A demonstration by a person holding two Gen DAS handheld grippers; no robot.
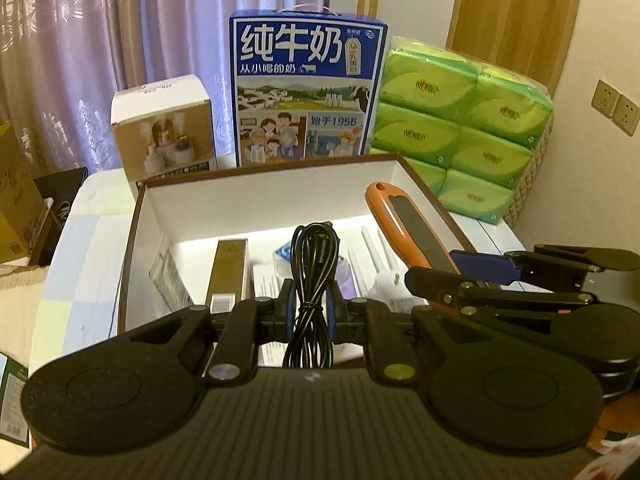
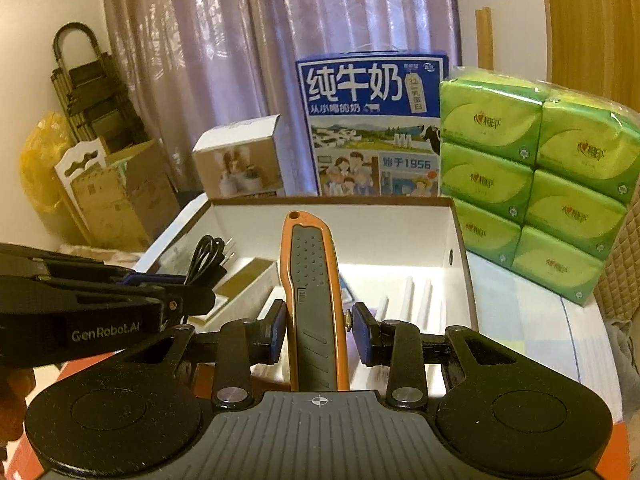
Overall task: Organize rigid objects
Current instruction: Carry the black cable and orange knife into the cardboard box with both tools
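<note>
The left hand-held gripper [image 1: 311,307] is closed on a coiled black cable [image 1: 313,280] above the near edge of the open white box [image 1: 276,188]. The right hand-held gripper [image 2: 320,334] holds an orange utility knife [image 2: 311,300] pinched between its pads, over the box's right side, blue milk carton [image 2: 372,128] behind at the surface's far edge

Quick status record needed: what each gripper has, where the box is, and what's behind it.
left gripper: shut on black cable, held over the box
right gripper: orange utility knife between its pads; contact on one side unclear
box: open, white inside, several items in it
behind box: milk carton, green tissue packs, small white box
</note>
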